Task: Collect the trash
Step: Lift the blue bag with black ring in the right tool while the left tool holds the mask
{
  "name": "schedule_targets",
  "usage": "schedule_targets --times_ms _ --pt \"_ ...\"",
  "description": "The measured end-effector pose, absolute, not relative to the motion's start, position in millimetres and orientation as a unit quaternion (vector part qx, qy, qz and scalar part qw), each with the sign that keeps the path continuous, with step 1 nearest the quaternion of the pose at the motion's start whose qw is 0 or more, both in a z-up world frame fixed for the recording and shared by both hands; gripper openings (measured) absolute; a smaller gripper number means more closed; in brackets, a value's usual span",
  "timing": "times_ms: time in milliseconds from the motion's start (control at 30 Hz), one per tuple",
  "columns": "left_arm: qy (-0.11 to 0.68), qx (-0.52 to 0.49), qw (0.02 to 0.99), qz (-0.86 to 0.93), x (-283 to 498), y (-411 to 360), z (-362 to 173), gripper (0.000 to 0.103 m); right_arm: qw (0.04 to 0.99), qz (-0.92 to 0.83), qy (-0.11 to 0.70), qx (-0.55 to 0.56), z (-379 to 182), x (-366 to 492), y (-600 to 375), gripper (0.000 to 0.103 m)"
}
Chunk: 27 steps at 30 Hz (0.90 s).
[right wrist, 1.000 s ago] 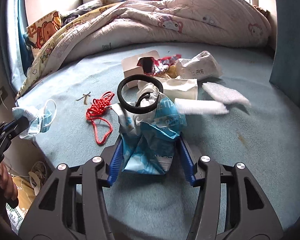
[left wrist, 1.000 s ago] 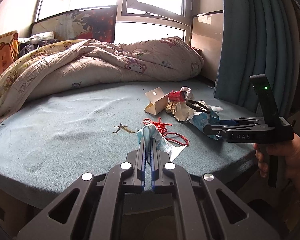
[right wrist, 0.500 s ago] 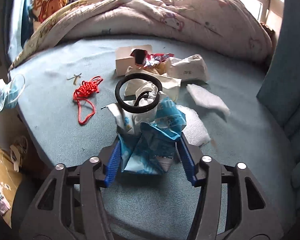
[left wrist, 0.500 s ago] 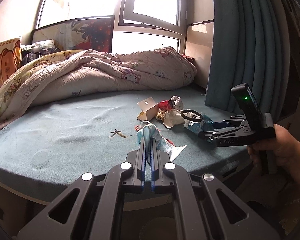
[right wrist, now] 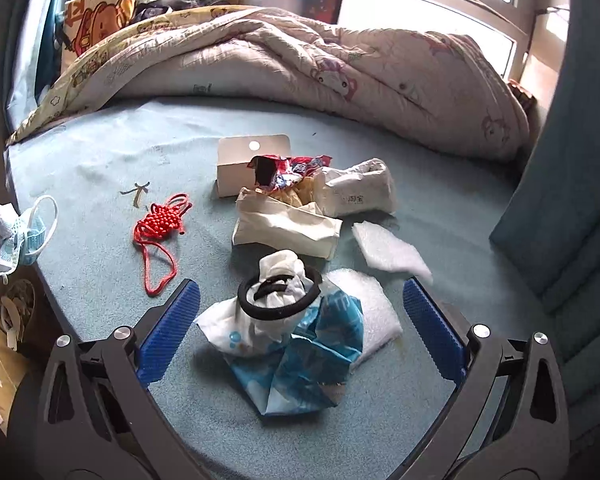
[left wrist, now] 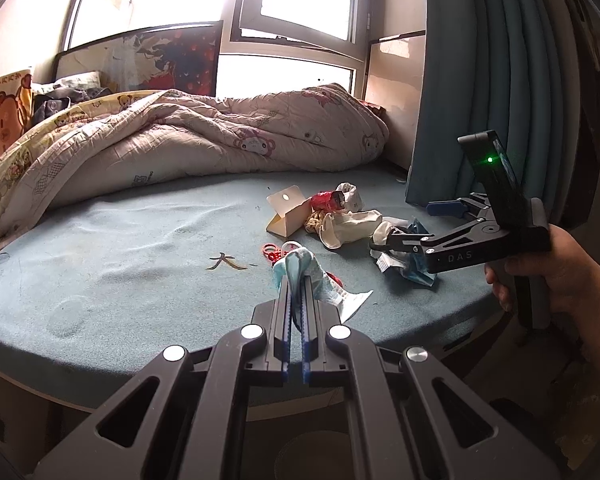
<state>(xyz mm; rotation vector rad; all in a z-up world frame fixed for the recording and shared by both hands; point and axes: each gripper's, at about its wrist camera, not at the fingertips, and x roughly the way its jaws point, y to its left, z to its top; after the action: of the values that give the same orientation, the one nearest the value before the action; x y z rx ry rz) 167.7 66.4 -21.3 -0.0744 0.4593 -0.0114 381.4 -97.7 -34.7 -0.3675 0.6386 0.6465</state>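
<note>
Trash lies scattered over the near right part of a blue-green bed sheet (right wrist: 100, 152), in front of a rumpled quilt (right wrist: 300, 60). Nearest the right gripper (right wrist: 302, 312) sits a crumpled blue and white wrapper (right wrist: 300, 356) with a black hair band (right wrist: 280, 296) looped around a wad of white tissue (right wrist: 282, 268) on top of it. That gripper's jaws have just been opening and now stand spread wide – the wrapper rests on the sheet between the blue pads (right wrist: 168, 328), apart from both. Just behind the wrapper are two pieces of white foam (right wrist: 388, 250), a flattened cream paper bag (right wrist: 284, 228), a white plastic pouch (right wrist: 356, 188), a red snack wrapper (right wrist: 296, 168) and a small open cardboard box (right wrist: 236, 160). To the left lies a red knotted cord (right wrist: 160, 224), and beyond it a small brownish mark on the sheet. The left gripper (left wrist: 296, 280) is pressed together on a light blue face mask (left wrist: 300, 268), pinching it above the near edge of the bed – in the right wrist view the mask (right wrist: 16, 232) hangs at the far left, its ear loop dangling. A hand (left wrist: 548, 280) grips the right tool's handle beside a blue curtain (left wrist: 480, 80).
</note>
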Motion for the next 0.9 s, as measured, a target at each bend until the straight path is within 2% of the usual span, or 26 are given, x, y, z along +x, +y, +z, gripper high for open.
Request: schedule_targets --times_ms 33,133,167,333,567,700,900 --pt "0.230 -0.038 0.972 -0.007 170 67 -23 0.003 0.878 0.315 0.307 -0.190 -37 384 -93 0.096" --pt "0.236 -0.043 0.971 -0.009 177 69 -29 0.003 0.856 0.330 0.340 -0.206 -49 398 -82 0.049" --pt "0.238 -0.045 0.970 -0.009 179 69 -31 0.003 0.857 0.330 0.346 -0.193 -48 403 -83 0.039" --pt "0.241 -0.046 0.969 -0.010 185 71 -36 0.003 0.859 0.340 0.343 -0.169 -35 414 -87 0.034" --pt "0.243 -0.049 0.969 -0.012 187 72 -37 0.003 0.880 0.349 0.272 -0.173 -7 408 -92 0.035" --pt "0.243 -0.046 0.969 -0.016 187 68 -37 0.003 0.856 0.343 0.336 -0.189 -22 422 -87 0.035" --pt "0.245 -0.044 0.968 -0.020 187 66 -37 0.003 0.861 0.344 0.329 -0.181 -28 416 -97 0.034"
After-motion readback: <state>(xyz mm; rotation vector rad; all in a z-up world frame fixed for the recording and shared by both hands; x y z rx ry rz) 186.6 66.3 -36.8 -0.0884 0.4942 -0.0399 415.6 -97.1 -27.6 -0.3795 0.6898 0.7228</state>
